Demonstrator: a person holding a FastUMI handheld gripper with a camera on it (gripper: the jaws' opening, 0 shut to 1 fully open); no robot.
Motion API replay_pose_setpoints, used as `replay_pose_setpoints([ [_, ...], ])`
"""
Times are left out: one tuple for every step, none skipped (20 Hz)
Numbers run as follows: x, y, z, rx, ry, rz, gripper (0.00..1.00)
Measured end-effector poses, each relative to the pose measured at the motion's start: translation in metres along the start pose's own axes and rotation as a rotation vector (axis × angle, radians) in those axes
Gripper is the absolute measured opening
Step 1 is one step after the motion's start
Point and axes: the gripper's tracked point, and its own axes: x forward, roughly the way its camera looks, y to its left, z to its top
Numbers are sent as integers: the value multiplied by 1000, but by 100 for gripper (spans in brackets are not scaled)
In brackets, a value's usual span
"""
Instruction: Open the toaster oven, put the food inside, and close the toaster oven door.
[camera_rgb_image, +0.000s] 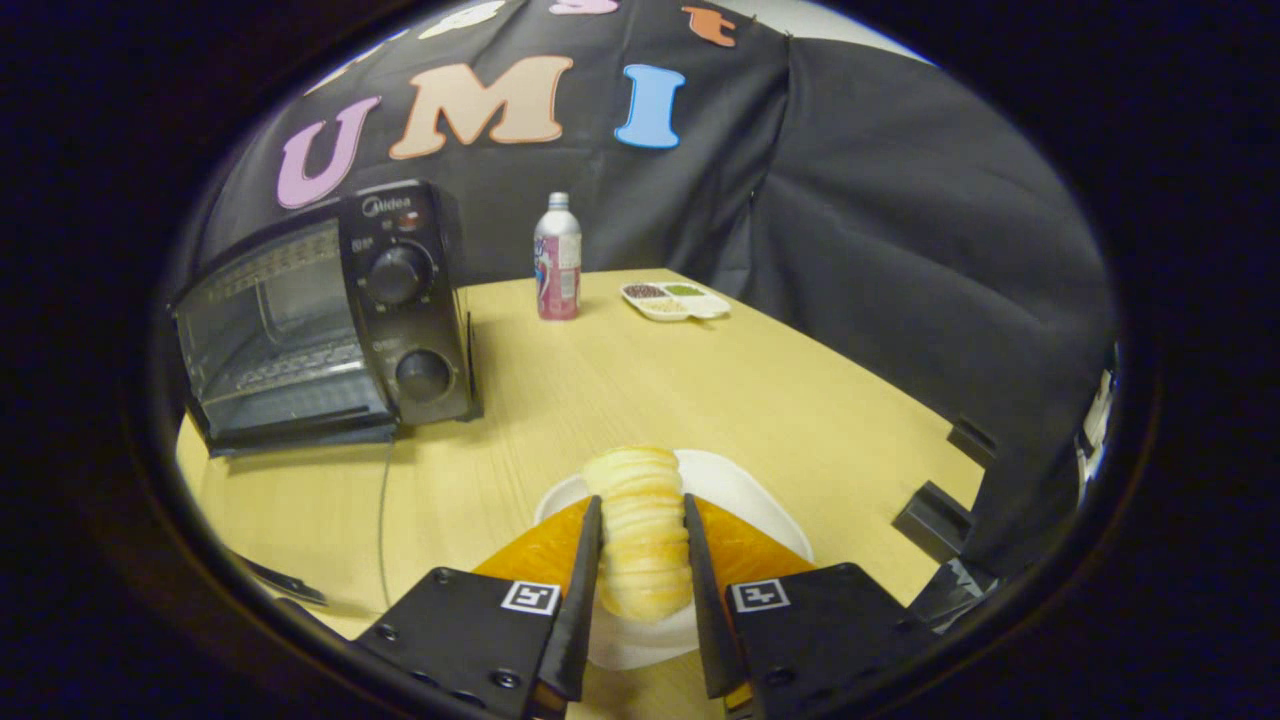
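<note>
We grip the pale ridged bread roll (641, 530) over its white plate (740, 490), tool (643, 585) clenched on it; next, carrying it to the open black toaster oven (320, 320) at the counter's far-left corner.

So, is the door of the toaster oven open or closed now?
Open. The toaster oven door lies folded down and the rack shows inside. The claw is shut on the bread roll over the white plate.

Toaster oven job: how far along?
Done: the toaster oven door looks open, folded down flat at the front. In hand: the tongs are shut on the ridged bread roll, above the white plate on the table; whether it is lifted yet is unclear. Left: carry the roll into the oven, release, close the door.
</note>
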Motion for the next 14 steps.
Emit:
replay_pose_setpoints([
  [-5, 0, 7, 11, -16, -6, 48],
  [-11, -1, 12, 14, -28, -17, 48],
  [-17, -4, 16, 17, -33, -34, 48],
  [-23, -6, 18, 22, -35, -50, 48],
  [-29, -5, 22, 33, -38, -61, 48],
  [-34, -2, 25, 45, -43, -65, 48],
  [-42, 2, 30, 59, -50, -67, 48],
  [-48, 6, 33, 72, -57, -69, 48],
  [-55, 11, 36, 86, -61, -68, 48],
  [-62, 18, 38, 104, -65, -63, 47],
  [-69, 28, 40, 128, -71, -46, 47],
  [-74, 41, 42, 160, -81, -17, 47],
  [-80, 54, 44, 199, -91, 14, 47],
  [-85, 67, 44, 239, -98, 44, 47],
])
